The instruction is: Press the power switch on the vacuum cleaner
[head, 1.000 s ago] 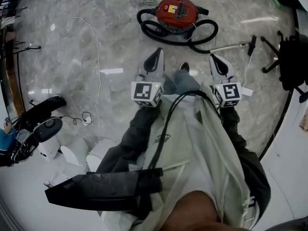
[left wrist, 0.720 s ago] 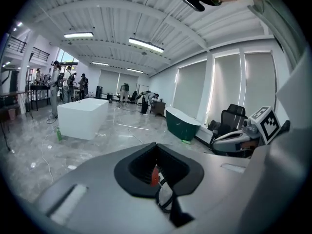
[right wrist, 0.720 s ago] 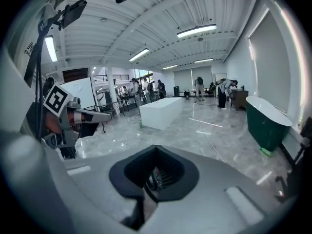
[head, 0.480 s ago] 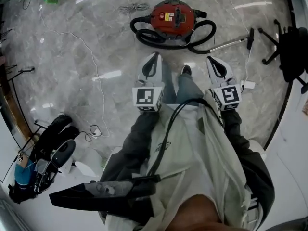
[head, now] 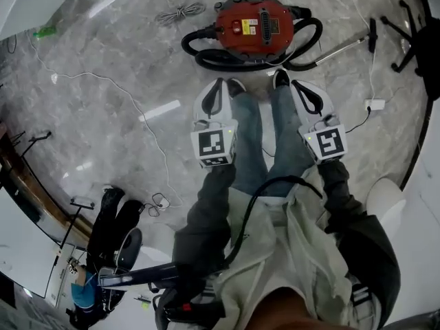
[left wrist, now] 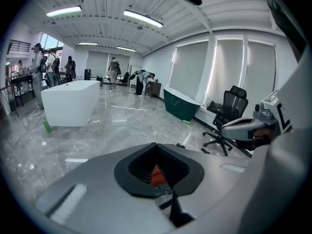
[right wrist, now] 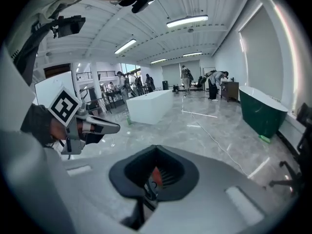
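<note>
Standing over the red canister vacuum cleaner (head: 258, 23), which sits on the marble floor (head: 124, 67) just beyond the person's shoes (head: 280, 78), the person holds the left gripper (head: 220, 88) and right gripper (head: 302, 91) with jaws pinched together on nothing. A closed tip suits pressing. In my judgement, one gripper should descend squarely onto the switch, which cannot be picked out from here, clear of the coiled hose (head: 206, 50).

Vacuum cleaner (head: 256, 25) on floor (head: 124, 81), just ahead of person's feet, w/ hose (head: 206, 55) looped round its near side. Wand (head: 340, 49) lies to its right, coiled cord (head: 180, 11) to its left. Left gripper (head: 218, 91) & right gripper (head: 306, 91) side by side — nearer than the vac, legs btwn them.
</note>
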The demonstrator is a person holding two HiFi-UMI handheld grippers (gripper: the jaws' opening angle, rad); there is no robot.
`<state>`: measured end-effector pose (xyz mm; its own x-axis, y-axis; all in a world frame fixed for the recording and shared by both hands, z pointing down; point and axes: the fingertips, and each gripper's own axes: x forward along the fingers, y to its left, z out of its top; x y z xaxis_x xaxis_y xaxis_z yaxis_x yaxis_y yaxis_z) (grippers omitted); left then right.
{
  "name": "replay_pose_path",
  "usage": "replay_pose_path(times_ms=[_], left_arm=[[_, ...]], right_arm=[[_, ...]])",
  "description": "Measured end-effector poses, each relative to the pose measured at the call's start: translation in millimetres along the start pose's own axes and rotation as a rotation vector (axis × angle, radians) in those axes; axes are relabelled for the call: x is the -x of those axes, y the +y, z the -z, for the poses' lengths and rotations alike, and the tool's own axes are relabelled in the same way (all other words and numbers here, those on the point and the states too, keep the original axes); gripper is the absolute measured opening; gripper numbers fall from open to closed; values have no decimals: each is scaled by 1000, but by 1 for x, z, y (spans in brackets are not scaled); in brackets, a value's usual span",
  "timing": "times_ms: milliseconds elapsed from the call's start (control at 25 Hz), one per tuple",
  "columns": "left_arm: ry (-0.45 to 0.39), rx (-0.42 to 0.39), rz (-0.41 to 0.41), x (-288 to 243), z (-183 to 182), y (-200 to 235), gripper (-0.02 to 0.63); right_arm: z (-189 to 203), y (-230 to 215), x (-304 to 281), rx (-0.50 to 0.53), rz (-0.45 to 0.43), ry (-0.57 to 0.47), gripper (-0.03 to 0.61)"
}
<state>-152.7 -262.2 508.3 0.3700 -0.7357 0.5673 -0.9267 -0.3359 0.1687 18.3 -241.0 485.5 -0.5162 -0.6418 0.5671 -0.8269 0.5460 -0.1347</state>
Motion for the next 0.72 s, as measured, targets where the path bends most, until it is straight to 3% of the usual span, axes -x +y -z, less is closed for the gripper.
replay_pose_path(times_ms=[280, 400, 480, 560, 720], left_arm=[[18, 76, -6, -88, 63, 19, 3], [93, 66, 6, -139, 102, 20, 3], [171, 14, 15, -162, 125, 16, 3], [198, -28, 19, -176, 129, 12, 3], [222, 9, 31, -210, 119, 14, 3]], right_arm=[[58, -33, -60, 1, 50, 36, -2], [90, -45, -74, -19, 33, 62, -2], [104, -49, -79, -29, 23, 77, -2], [112, -52, -79, -45, 19, 92, -2], [126, -55, -81, -59, 1, 107, -2]])
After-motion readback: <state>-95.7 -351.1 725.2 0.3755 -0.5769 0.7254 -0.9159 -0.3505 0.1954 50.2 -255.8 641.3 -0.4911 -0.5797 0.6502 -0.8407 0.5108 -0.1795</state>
